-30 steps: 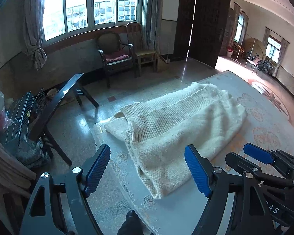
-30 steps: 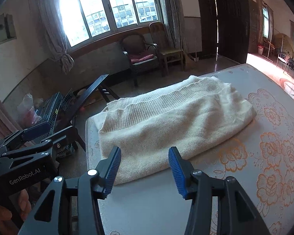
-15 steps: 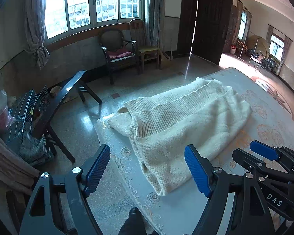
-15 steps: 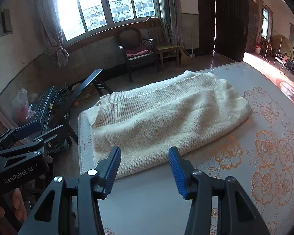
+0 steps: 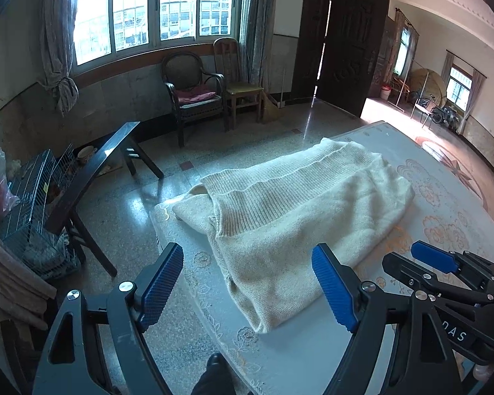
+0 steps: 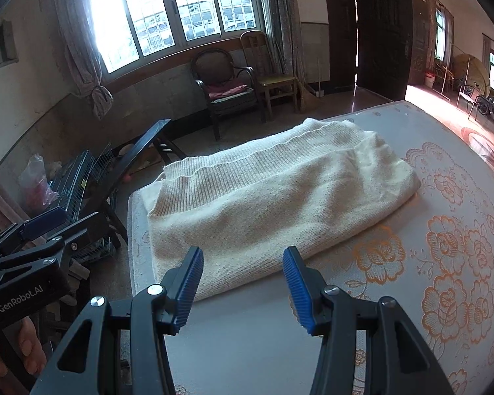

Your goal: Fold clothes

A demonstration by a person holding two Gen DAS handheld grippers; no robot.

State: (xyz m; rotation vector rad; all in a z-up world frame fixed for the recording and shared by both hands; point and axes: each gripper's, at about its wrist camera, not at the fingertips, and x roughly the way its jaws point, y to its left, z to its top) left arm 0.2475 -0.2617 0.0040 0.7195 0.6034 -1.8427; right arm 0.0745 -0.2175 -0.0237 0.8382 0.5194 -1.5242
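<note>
Left gripper (image 5: 247, 286): angled downward, blue-padded jaws set wide apart, nothing between the pads; a bare hand (image 6: 13, 352) grips its black handle from below. Right gripper (image 6: 242, 288): angled downward alongside the left, jaws parted more narrowly, pads clear of any contact. The two tools sit side by side, close but apart.

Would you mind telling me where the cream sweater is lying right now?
The cream sweater lies folded on the flowered mattress, near its left corner in both wrist views, just beyond the open right gripper.
</note>
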